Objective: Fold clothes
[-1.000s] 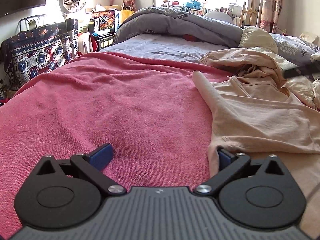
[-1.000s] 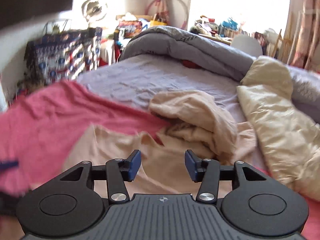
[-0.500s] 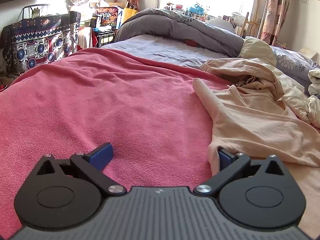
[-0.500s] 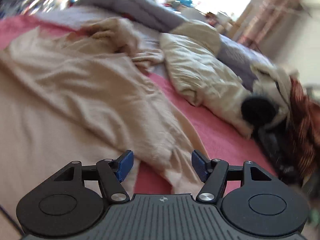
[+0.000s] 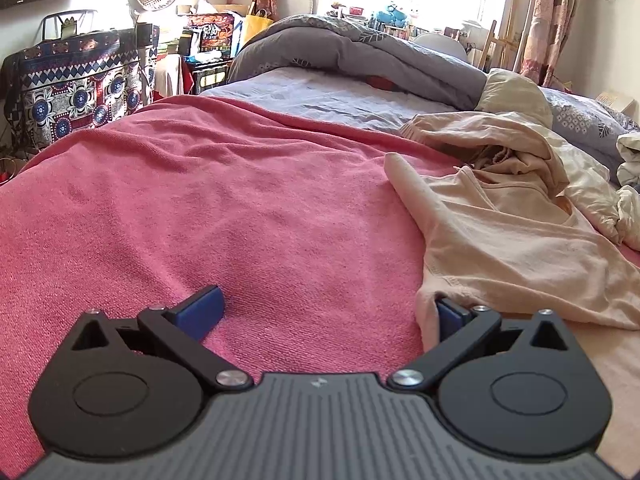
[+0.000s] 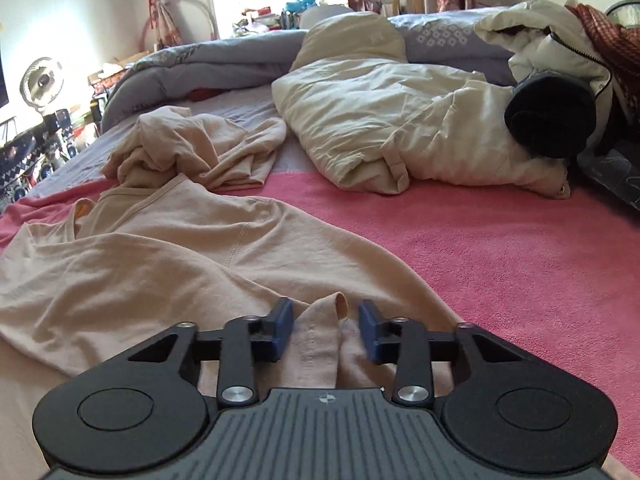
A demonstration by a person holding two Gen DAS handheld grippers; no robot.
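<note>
Two grippers at a beige shirt spread on a pink blanket.

The right gripper (image 6: 325,330) has just been closing, its blue fingers (image 6: 280,330) now a narrow gap apart with a bunched fold of the beige shirt (image 6: 168,256) standing between them; the pads do not visibly press it. The left gripper (image 5: 326,314) is spread wide, one finger over the pink blanket (image 5: 208,208), the other tucked behind the shirt's near edge, gripping nothing. The shirt lies crumpled across the blanket, its far part heaped by a cream quilt (image 6: 384,120); a grey duvet (image 5: 360,56) lies behind.
</note>
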